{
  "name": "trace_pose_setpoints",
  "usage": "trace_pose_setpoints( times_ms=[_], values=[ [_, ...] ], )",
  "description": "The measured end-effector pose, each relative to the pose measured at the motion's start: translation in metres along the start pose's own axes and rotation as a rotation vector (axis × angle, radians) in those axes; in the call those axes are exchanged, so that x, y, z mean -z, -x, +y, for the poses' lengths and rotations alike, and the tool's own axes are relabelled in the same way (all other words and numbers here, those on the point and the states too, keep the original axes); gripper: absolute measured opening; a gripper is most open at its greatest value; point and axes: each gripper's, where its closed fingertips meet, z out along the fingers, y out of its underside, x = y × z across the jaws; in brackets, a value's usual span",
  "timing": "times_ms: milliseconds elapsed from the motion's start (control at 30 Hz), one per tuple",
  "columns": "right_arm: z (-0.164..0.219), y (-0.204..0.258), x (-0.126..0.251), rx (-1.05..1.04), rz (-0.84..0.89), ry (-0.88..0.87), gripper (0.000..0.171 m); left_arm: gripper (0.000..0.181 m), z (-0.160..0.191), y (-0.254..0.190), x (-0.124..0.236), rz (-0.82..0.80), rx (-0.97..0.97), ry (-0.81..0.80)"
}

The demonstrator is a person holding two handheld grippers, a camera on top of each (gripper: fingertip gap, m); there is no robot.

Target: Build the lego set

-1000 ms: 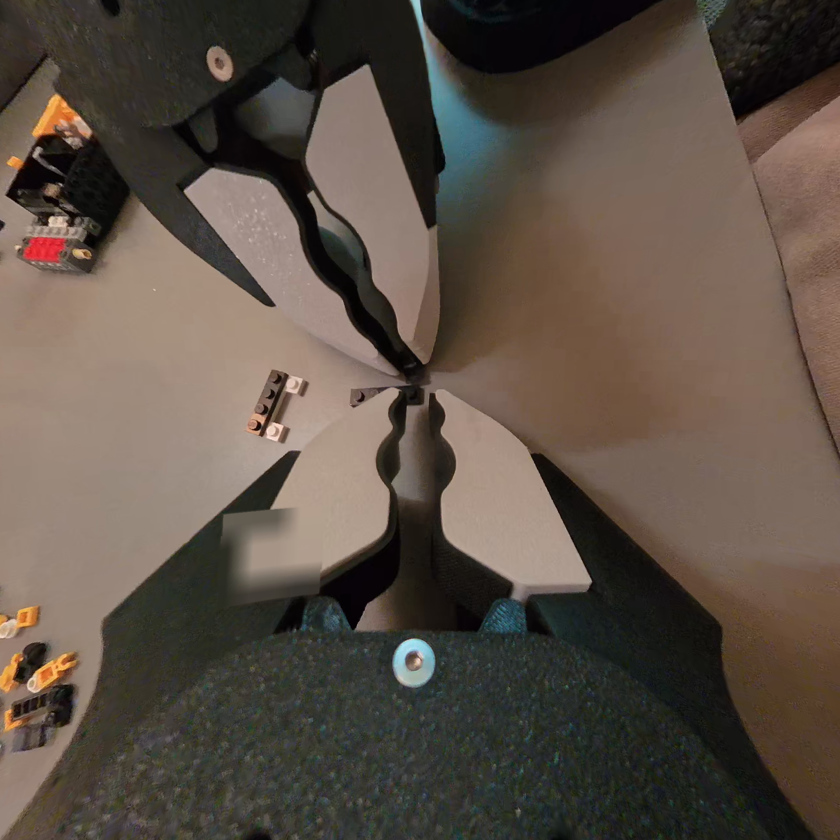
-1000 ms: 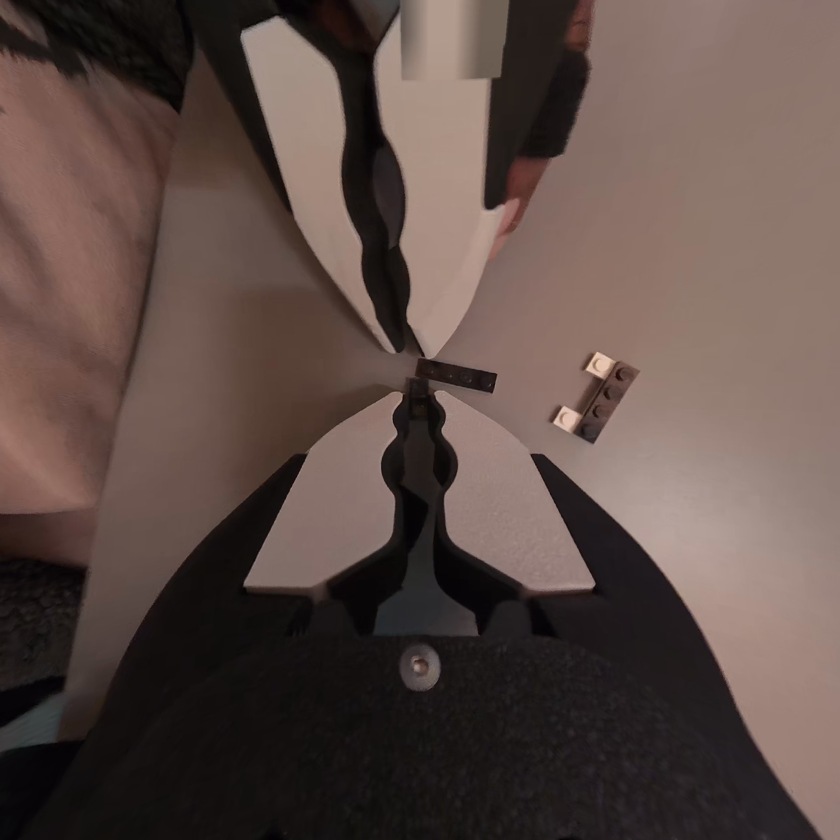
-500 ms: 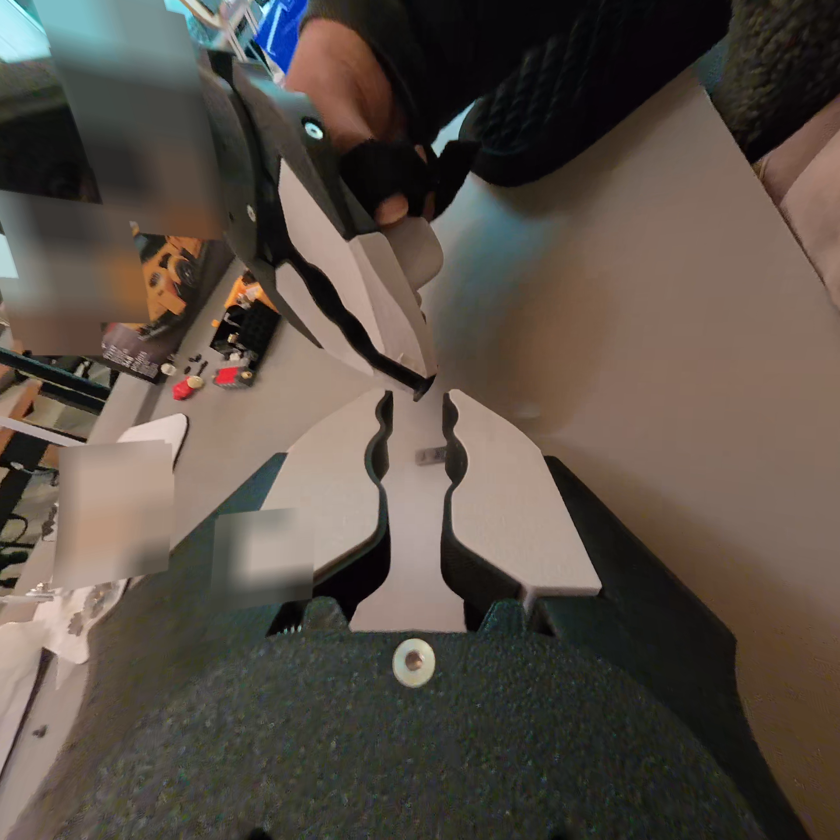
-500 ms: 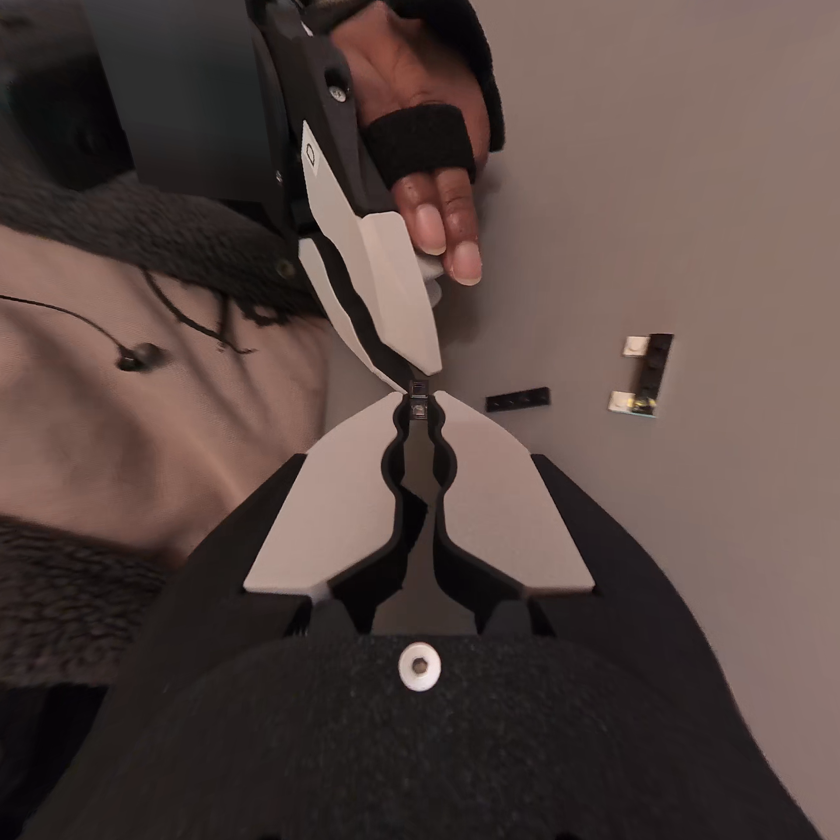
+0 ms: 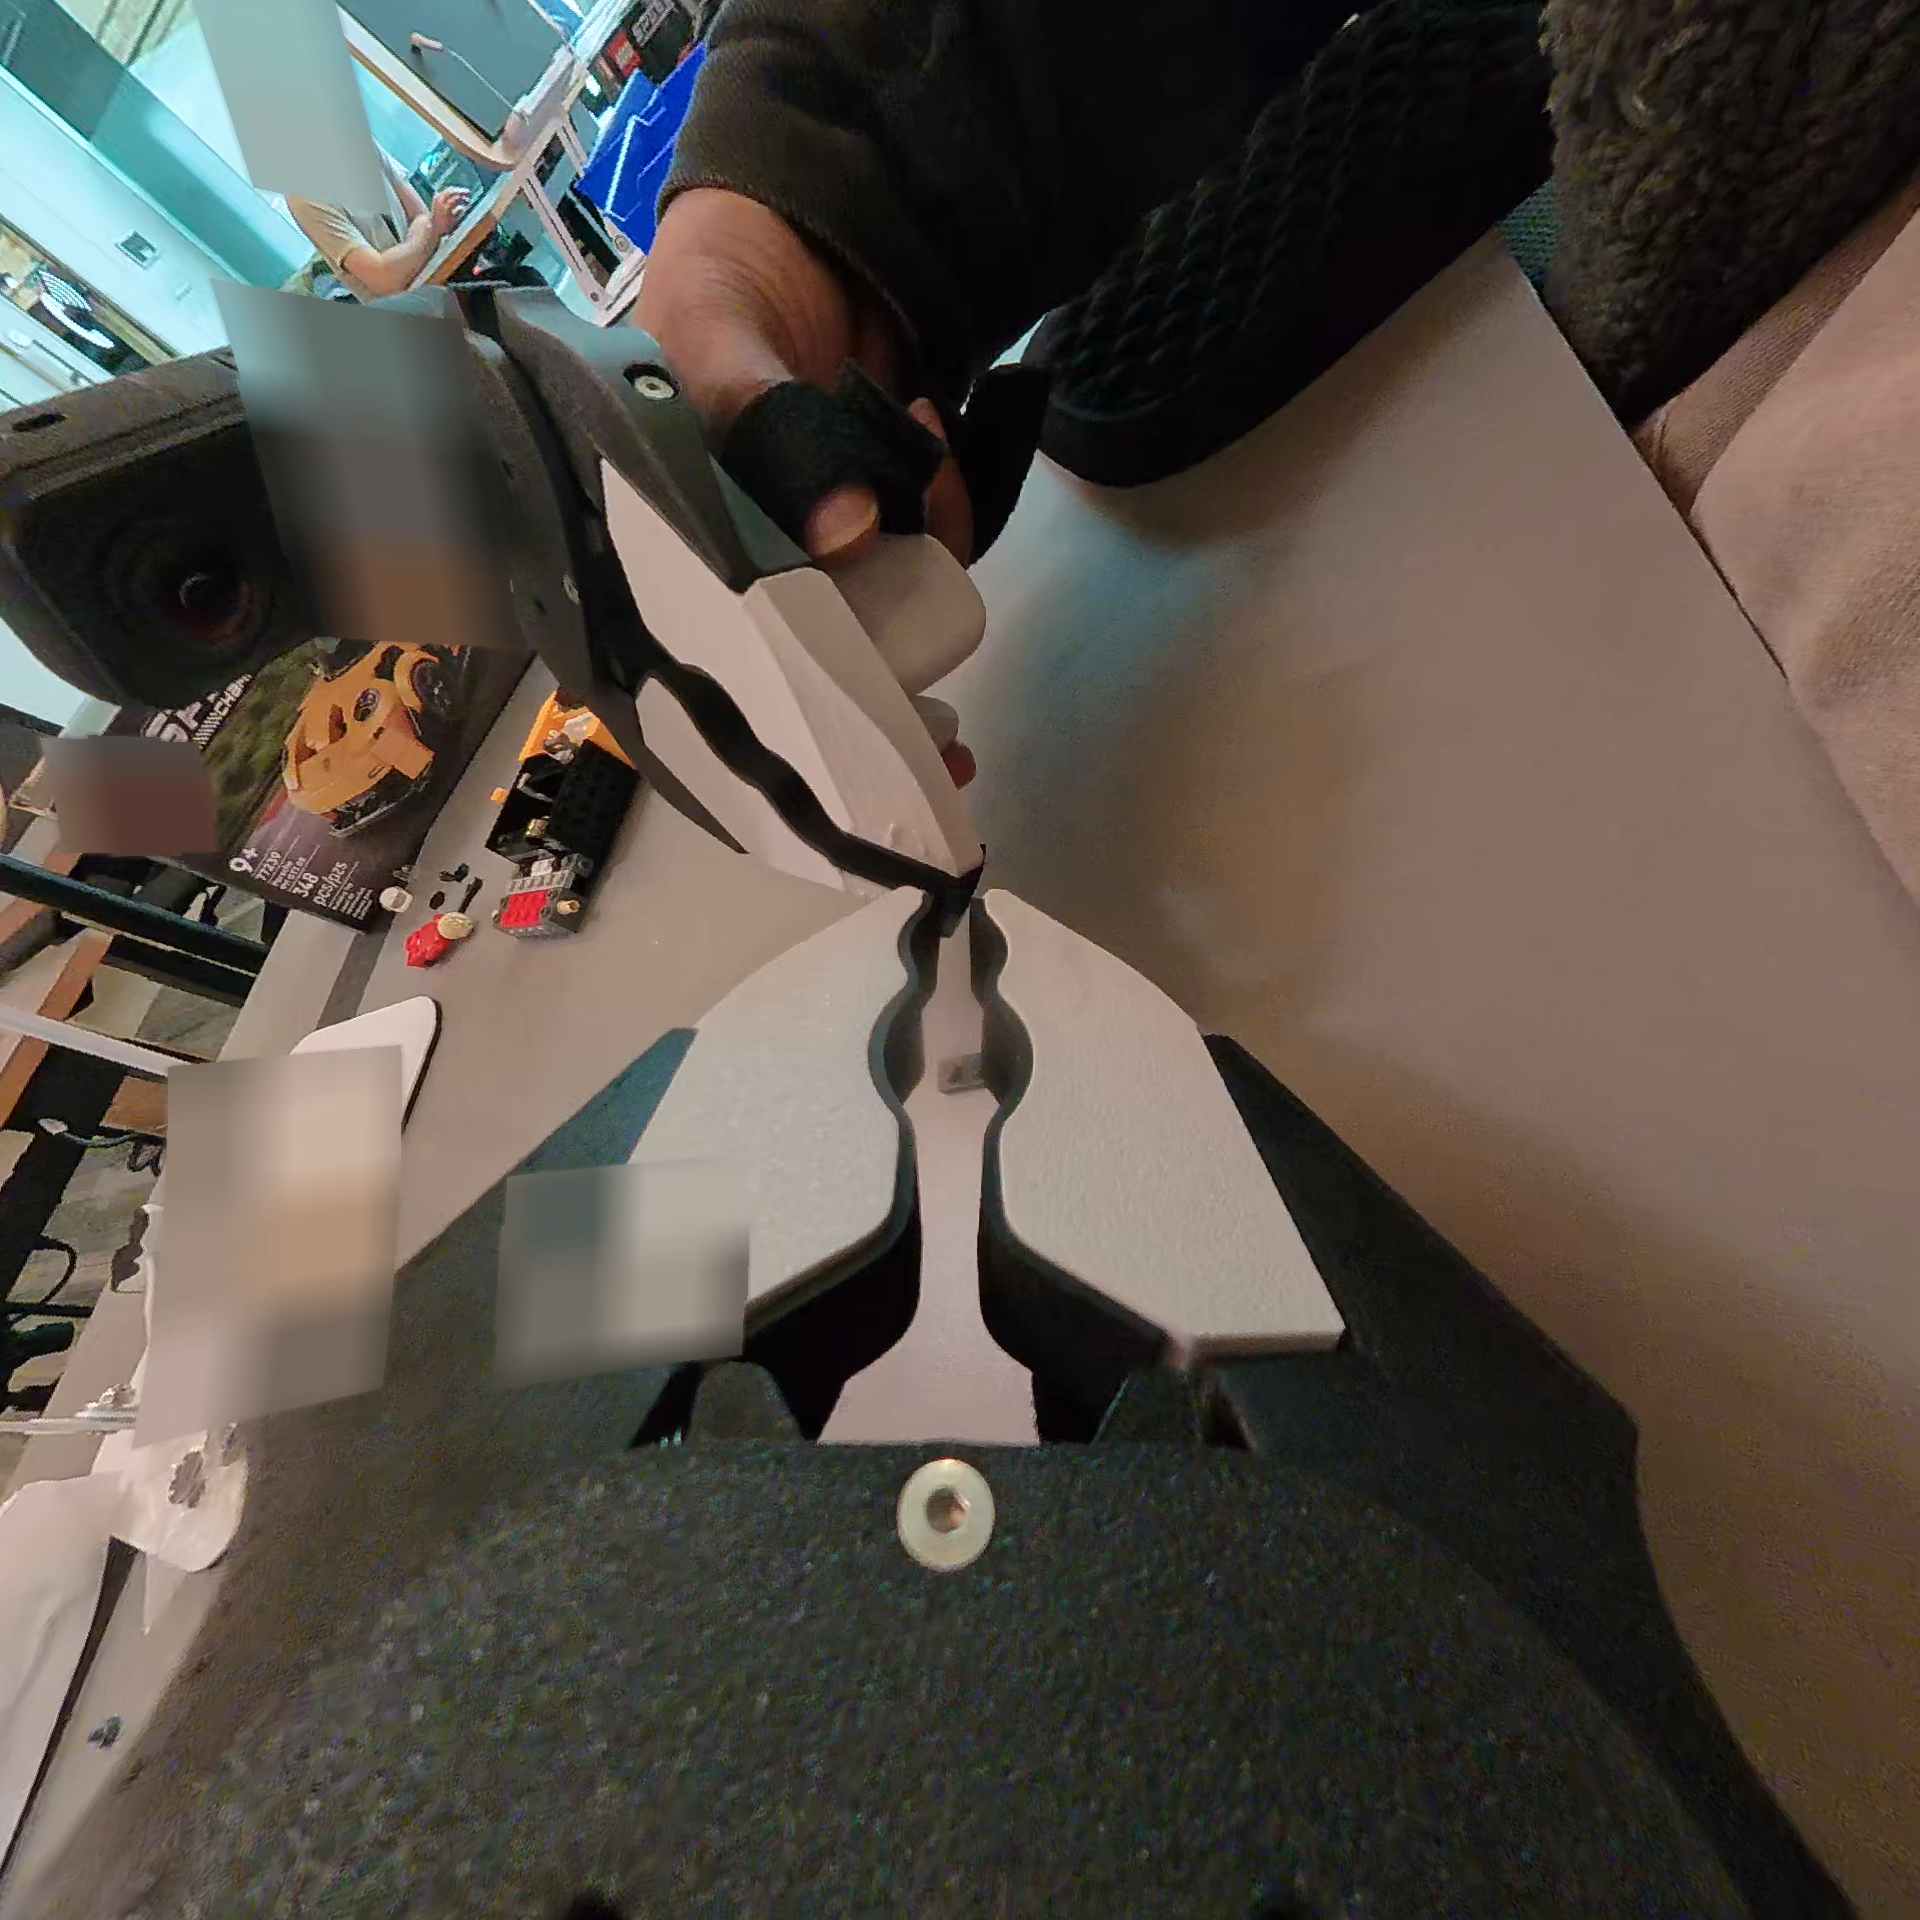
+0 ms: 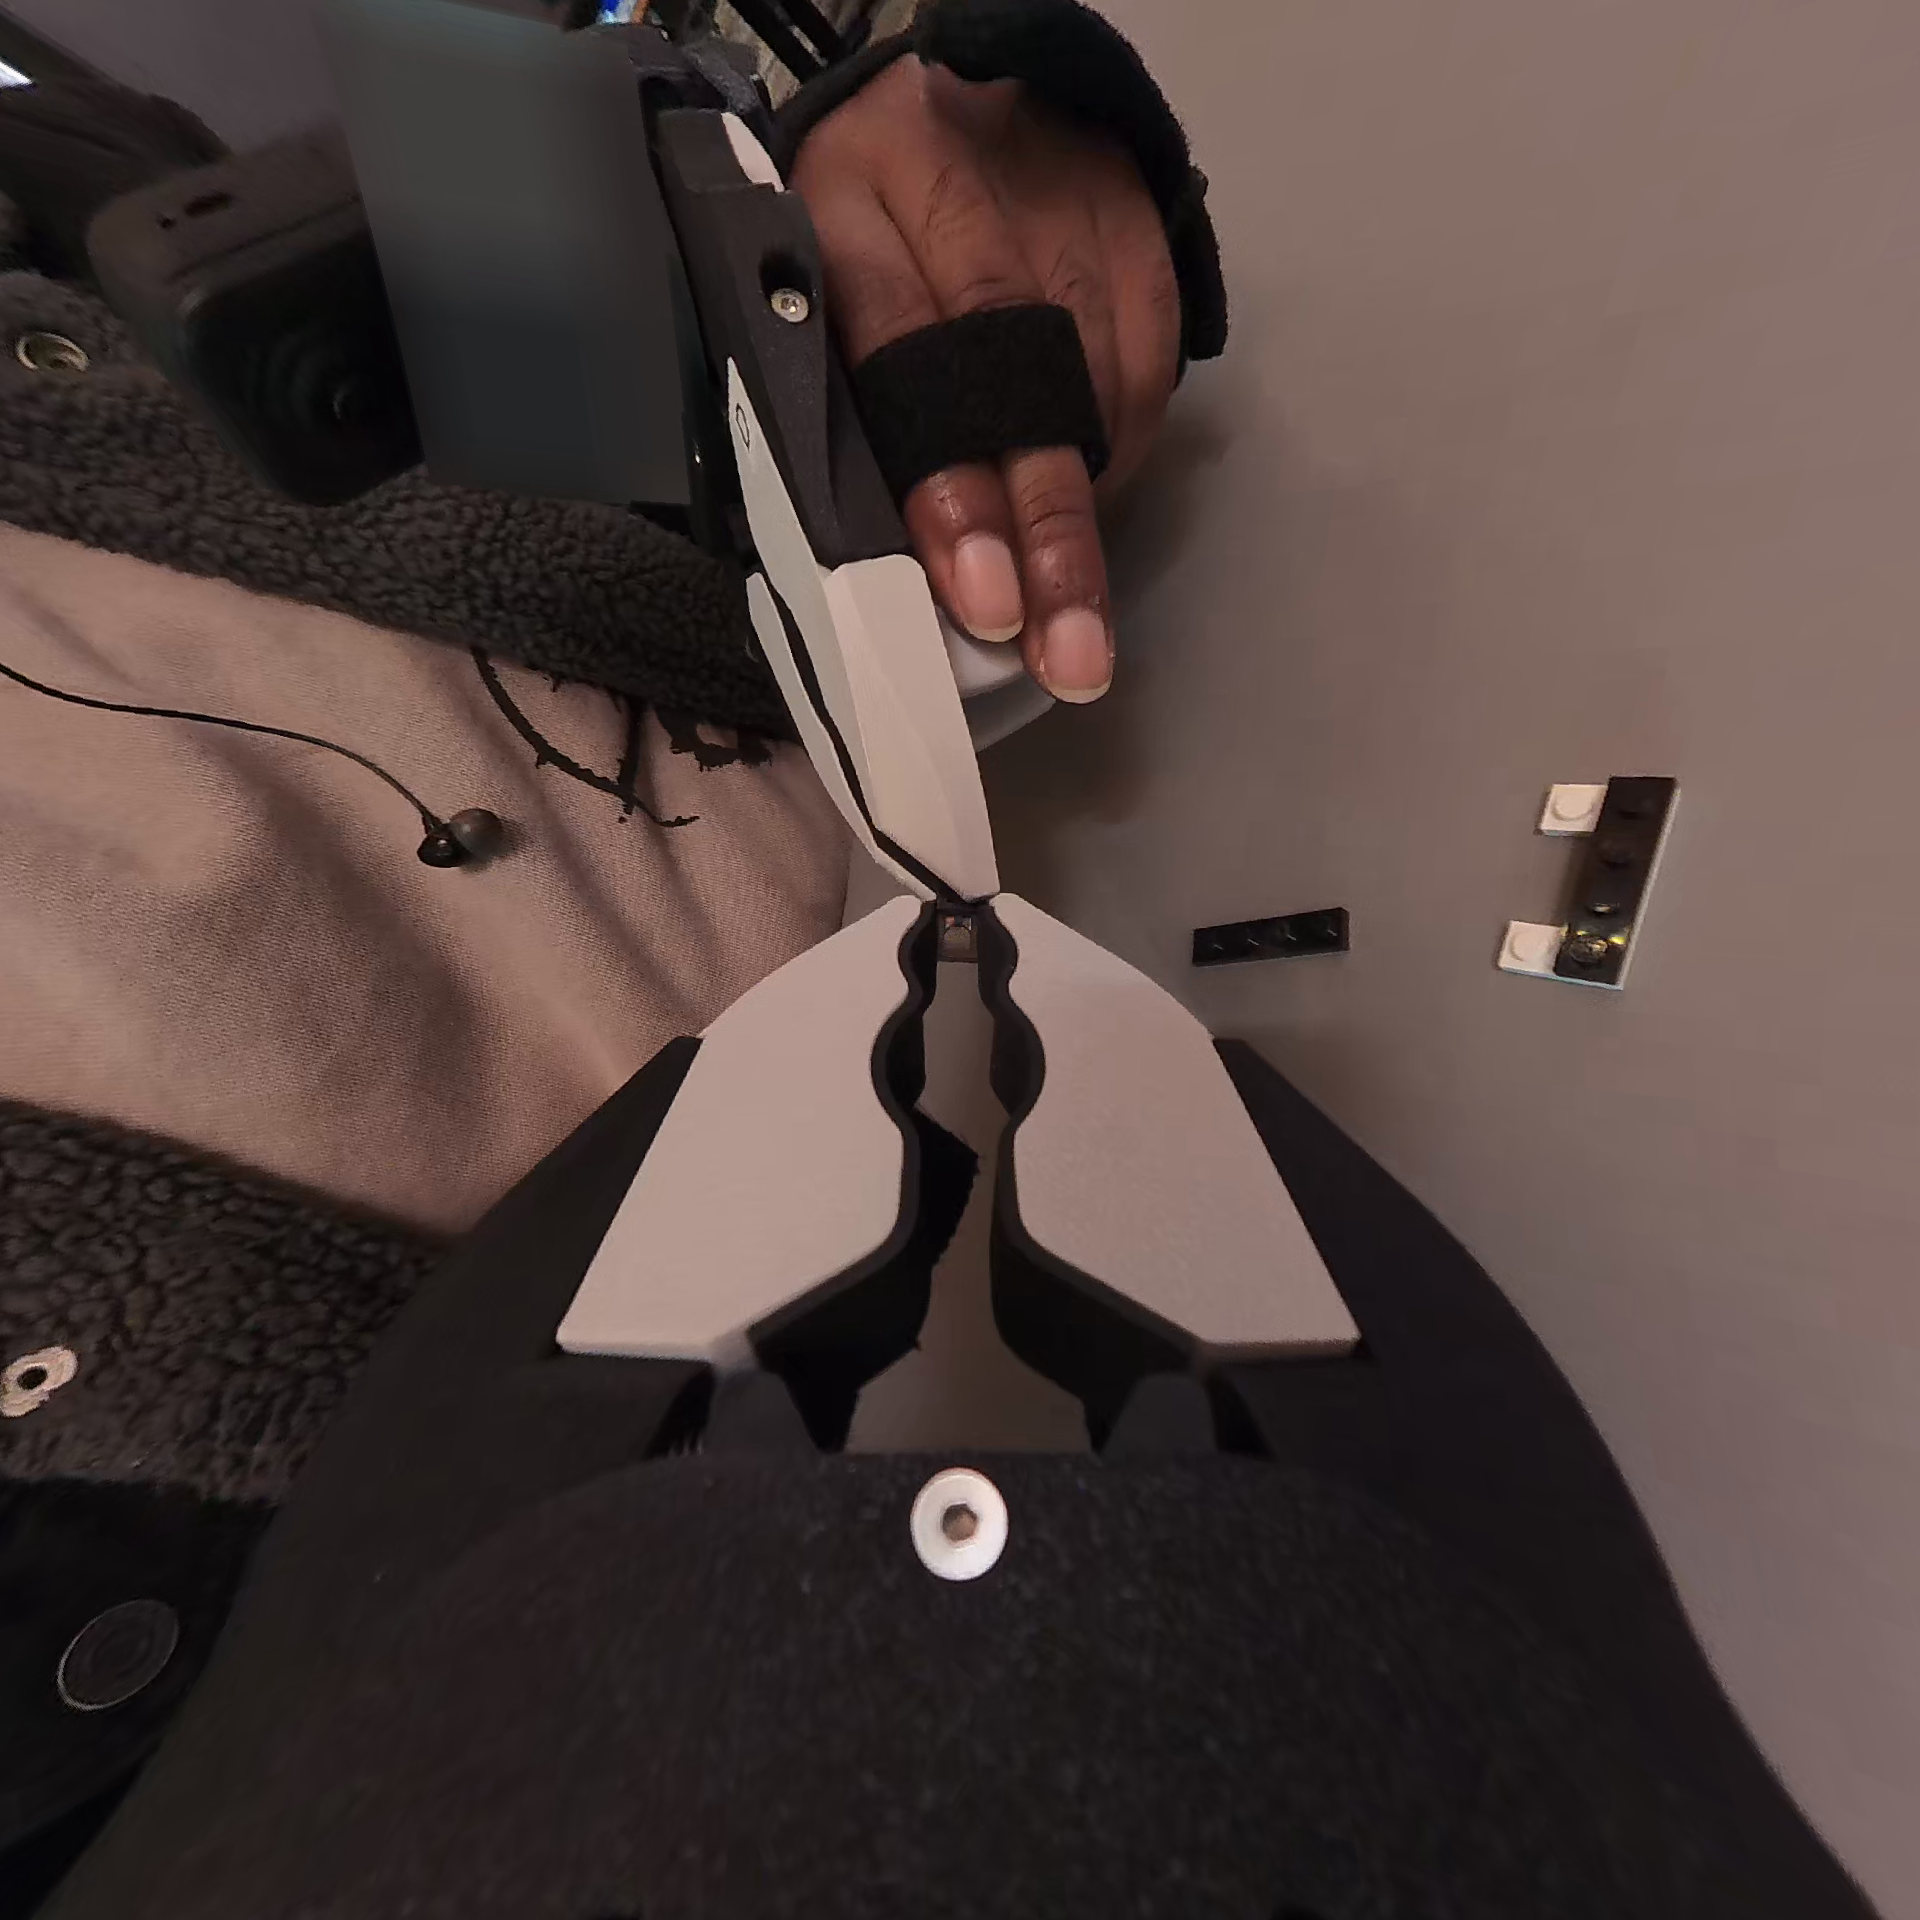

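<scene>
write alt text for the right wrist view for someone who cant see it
The right gripper pinches a small dark lego piece at its fingertips, tip to tip with the left gripper, above a grey table. To the right lie a black plate and a black-and-white assembly.

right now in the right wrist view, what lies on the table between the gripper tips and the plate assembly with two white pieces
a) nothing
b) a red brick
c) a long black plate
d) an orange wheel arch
c: a long black plate lies flat on the grey table, to the right of the right gripper and short of the black-and-white plate assembly.
</scene>
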Motion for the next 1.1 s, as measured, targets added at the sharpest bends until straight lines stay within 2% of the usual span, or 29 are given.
trace_pose_setpoints(
  times_ms=[67,133,233,333,400,500,633,733,800,867,933,1100],
  values=[
    [-0.002,0.000,0.002,0.024,0.010,-0.012,0.008,0.004,-0.001,0.001,0.001,0.003,0.026,-0.002],
    [-0.008,0.000,0.006,0.108,0.062,-0.053,0.010,0.004,-0.003,0.002,0.004,0.034,0.145,-0.017],
    [-0.019,0.000,0.016,0.373,0.243,-0.117,0.021,0.004,-0.006,0.007,0.007,0.164,0.504,-0.065],
    [-0.023,0.004,0.019,0.667,0.474,-0.103,0.022,0.004,-0.013,0.014,0.014,0.318,0.904,-0.149],
    [-0.024,0.006,0.019,0.813,0.607,-0.089,0.022,0.004,-0.013,0.015,0.017,0.401,1.091,-0.185],
    [-0.024,0.002,0.017,0.923,0.741,-0.045,0.022,0.004,-0.015,0.010,0.019,0.507,1.257,-0.204],
    [-0.022,0.000,0.008,0.981,0.750,0.006,0.014,0.004,-0.012,0.009,0.020,0.571,1.374,-0.208],
    [-0.023,-0.002,0.008,0.973,0.751,0.022,0.008,0.003,-0.008,0.011,0.021,0.588,1.434,-0.218],
    [-0.023,-0.005,0.008,0.894,0.725,0.006,0.008,0.003,-0.007,0.011,0.020,0.584,1.451,-0.217],
    [-0.023,-0.008,0.009,0.768,0.676,-0.032,0.008,0.004,-0.002,0.013,0.020,0.536,1.383,-0.191],
    [-0.017,-0.017,0.009,0.642,0.634,-0.037,0.008,0.008,0.009,0.013,0.020,0.441,1.228,-0.113],
    [0.003,-0.040,-0.003,0.391,0.554,0.013,0.008,0.009,0.033,0.002,0.020,0.256,0.675,0.129]
  ],
)
